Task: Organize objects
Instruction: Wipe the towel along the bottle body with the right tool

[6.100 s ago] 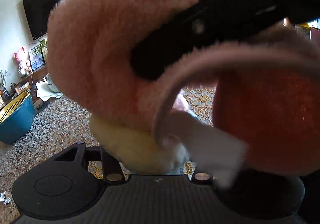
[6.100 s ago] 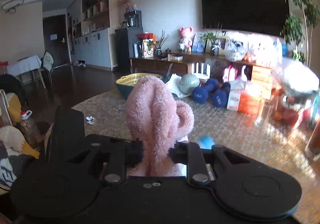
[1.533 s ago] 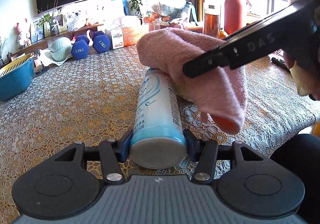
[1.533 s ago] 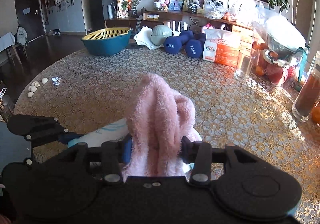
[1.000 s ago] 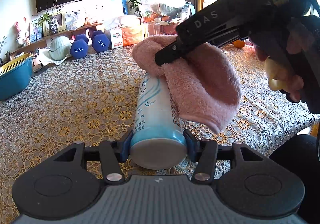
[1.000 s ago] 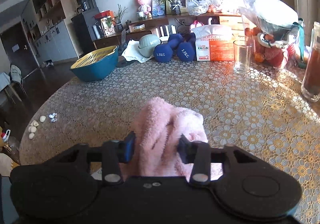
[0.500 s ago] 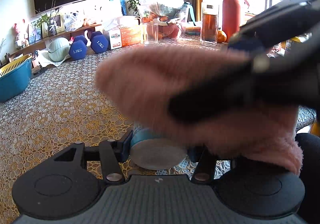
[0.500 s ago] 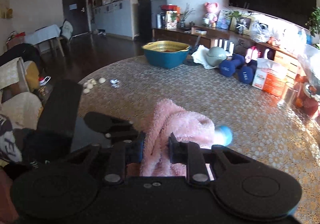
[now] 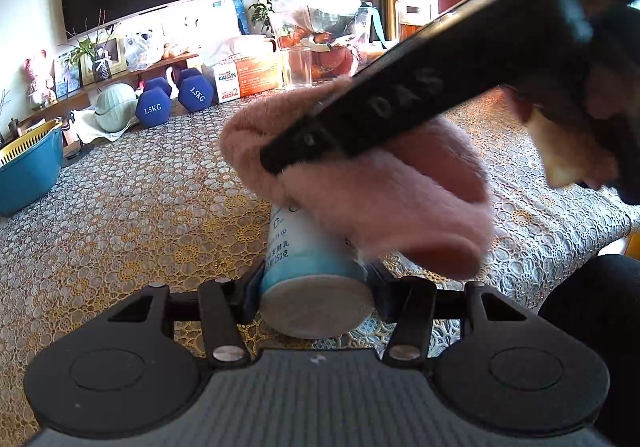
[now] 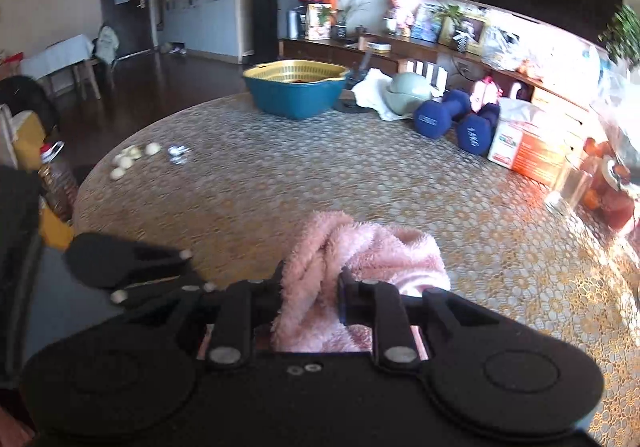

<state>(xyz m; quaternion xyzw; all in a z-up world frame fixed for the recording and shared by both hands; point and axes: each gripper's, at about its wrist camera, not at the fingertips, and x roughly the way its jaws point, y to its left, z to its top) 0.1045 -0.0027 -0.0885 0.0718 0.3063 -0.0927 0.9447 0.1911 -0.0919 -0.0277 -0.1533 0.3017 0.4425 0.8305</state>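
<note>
2 close wrist views, shared towel (image 9: pixel 372 183)

right gripper (image 10: pixel 310 297) jaws tighter on fluffy pink towel (image 10: pixel 360 259) vs a second ago | towel now draped over pale blue cylindrical bottle (image 9: pixel 308 247), covering its far end

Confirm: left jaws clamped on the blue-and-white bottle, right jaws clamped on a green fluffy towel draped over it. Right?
Not quite. The fluffy towel is pink, not green, as both wrist views show. The rest holds: the left gripper is clamped on the blue-and-white bottle, and the right gripper is clamped on the towel draped over that bottle.
</note>
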